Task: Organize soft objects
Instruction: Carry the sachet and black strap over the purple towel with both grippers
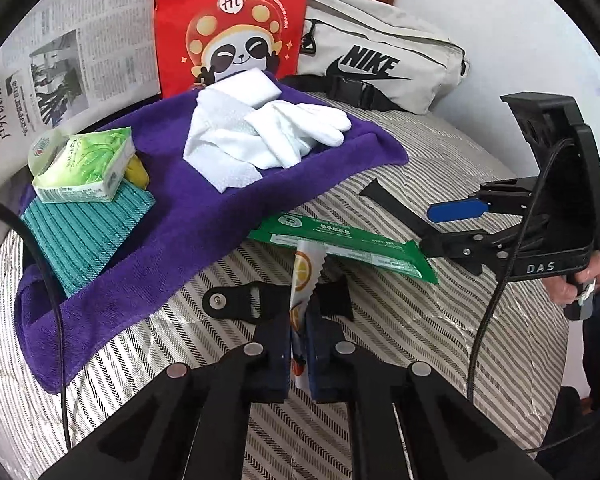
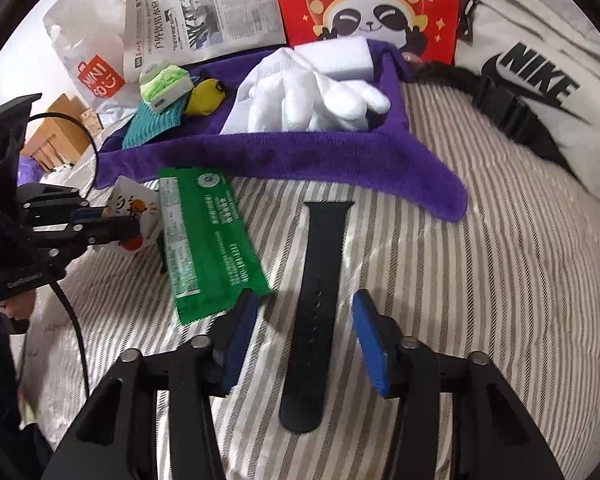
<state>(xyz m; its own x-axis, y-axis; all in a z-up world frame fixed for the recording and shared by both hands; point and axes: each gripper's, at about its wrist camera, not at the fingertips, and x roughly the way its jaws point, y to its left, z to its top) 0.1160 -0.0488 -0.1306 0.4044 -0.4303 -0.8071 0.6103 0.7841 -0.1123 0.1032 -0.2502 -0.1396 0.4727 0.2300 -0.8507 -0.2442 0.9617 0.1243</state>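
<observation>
Striped bed (image 2: 480,264): quilt, white wall behind.
Watch strap (image 2: 316,300): lengthwise between spread right fingers (image 2: 370,344).
Left fingers (image 1: 278,354): pinching upright sachet (image 1: 302,280).

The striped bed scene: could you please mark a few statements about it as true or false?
1. The left gripper is shut on a small sachet with an orange print. True.
2. The black watch strap is clamped in the right gripper. False: it lies on the striped bedcover between open jaws, and the pads do not press on it.
3. The white gloves lie on the purple towel. True.
4. The green packet sits on the purple towel. False: it lies on the bedcover, in front of the towel.
5. The tissue pack rests on the teal cloth. True.
</observation>
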